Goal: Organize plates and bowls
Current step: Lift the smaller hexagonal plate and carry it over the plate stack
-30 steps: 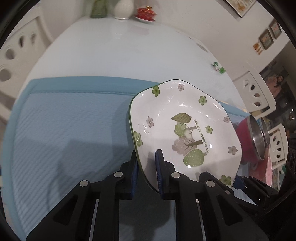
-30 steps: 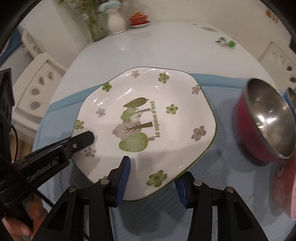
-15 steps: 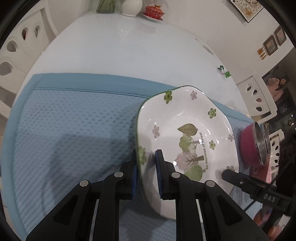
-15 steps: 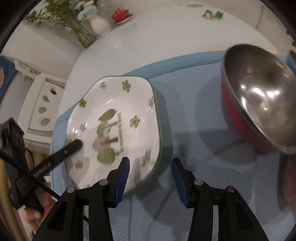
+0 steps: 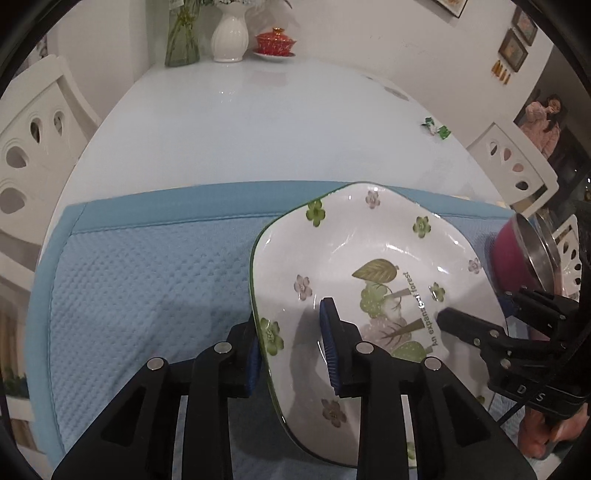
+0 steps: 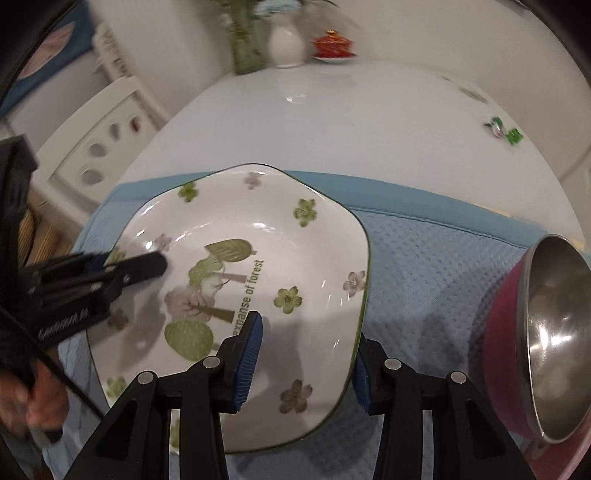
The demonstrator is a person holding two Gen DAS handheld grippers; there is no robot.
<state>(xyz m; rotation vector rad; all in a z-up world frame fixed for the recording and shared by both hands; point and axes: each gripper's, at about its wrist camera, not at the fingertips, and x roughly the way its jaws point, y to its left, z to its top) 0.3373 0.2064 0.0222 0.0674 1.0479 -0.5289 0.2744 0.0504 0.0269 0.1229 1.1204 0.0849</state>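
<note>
While L tongs (image 5: 291, 343) open, R tongs (image 6: 306, 363) close round plate (image 5: 369, 280).

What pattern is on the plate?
White plate with green rim, green and pink flowers, trees and "An expanse of forest"; clearest in the right wrist view.

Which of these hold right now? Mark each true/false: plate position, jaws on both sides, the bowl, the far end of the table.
1. The floral plate lies on the blue mat. True.
2. The left gripper has its jaws straddling the plate's rim. True; they are opening, one jaw over the plate and one outside its edge.
3. The right gripper is nowhere near the plate. False: its jaws straddle the plate's opposite rim and are closing.
4. The red bowl sits stacked on the plate. False: it is apart, beside the plate on the mat.
5. A white vase stands at the table's far end. True.
</note>
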